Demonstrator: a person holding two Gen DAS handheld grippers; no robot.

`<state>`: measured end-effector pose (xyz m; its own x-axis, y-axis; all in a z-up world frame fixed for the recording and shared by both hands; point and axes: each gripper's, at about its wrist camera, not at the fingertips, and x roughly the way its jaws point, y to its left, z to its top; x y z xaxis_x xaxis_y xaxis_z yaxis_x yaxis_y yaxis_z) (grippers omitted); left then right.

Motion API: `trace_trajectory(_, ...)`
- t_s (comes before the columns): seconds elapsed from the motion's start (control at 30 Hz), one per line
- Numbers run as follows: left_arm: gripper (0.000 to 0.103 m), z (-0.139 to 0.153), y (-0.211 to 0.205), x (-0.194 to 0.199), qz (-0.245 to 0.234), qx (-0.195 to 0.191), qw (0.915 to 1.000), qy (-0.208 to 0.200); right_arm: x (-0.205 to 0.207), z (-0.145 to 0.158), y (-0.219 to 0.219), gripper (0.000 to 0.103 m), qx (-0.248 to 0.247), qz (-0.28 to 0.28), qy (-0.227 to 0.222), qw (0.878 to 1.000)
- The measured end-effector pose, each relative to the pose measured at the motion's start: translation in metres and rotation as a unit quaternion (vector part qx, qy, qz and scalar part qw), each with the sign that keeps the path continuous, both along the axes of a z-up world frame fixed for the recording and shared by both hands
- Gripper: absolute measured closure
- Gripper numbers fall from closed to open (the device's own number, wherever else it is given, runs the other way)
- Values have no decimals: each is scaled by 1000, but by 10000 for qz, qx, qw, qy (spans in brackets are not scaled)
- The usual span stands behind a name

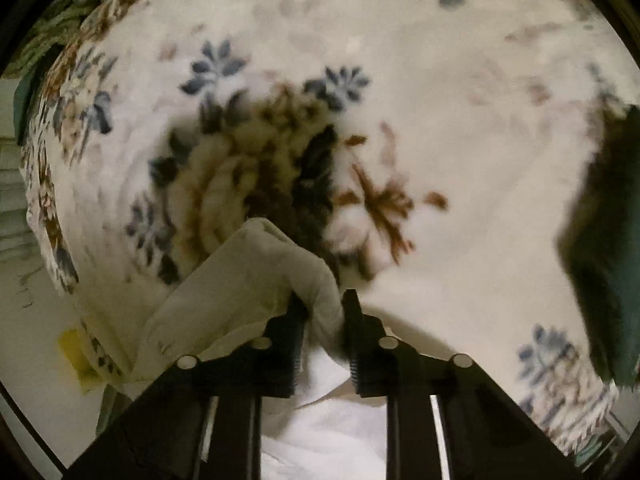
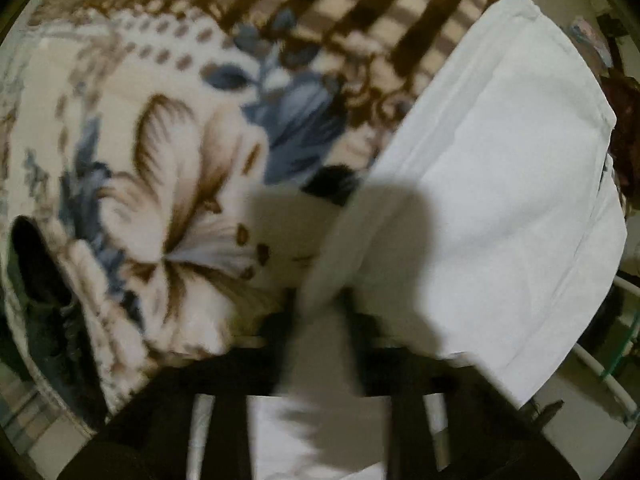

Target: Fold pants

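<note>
The pants are white cloth. In the left wrist view my left gripper [image 1: 323,300] is shut on a bunched fold of the white pants [image 1: 244,280], which stands up between the black fingers above the floral blanket. In the right wrist view my right gripper [image 2: 320,304] is shut on another fold of the white pants [image 2: 492,184]; the rest of the cloth spreads flat to the right over the blanket. The right view is blurred and the cloth hides the fingertips.
A cream fleece blanket with blue and brown flowers [image 1: 440,100] covers the bed, also in the right wrist view [image 2: 168,168]. A dark green cloth [image 1: 608,248] lies at the right; a dark garment [image 2: 40,280] lies at the left edge. Bed edge and pale floor [image 1: 36,320] lie at the lower left.
</note>
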<state>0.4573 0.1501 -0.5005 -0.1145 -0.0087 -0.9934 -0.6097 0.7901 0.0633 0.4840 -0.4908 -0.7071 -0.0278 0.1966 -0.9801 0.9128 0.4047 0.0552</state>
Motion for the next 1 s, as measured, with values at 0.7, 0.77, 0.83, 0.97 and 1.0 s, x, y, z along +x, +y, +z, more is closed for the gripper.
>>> trace_trajectory(0.7, 92, 39, 36, -266, 228, -65, 9918, -1257, -264, 122, 16, 99, -76, 714, -1728, 9823)
trace_trajectory(0.77, 92, 9, 39, -288, 271, 19, 9949, -975, -296, 100, 15, 99, -55, 741, -1516, 9856)
trace_trajectory(0.83, 92, -26, 41, -306, 309, 63, 9969, -722, -321, 72, 17, 99, 3, 745, -1317, 9885)
trace_trajectory(0.97, 88, -53, 38, -316, 179, 151, 9975, -673, -348, 30, 19, 99, -39, 918, -1052, 9902)
trace_trajectory(1.0, 88, -50, 35, -314, 88, 202, 9973, -700, -352, 23, 18, 99, -30, 916, -989, 9909)
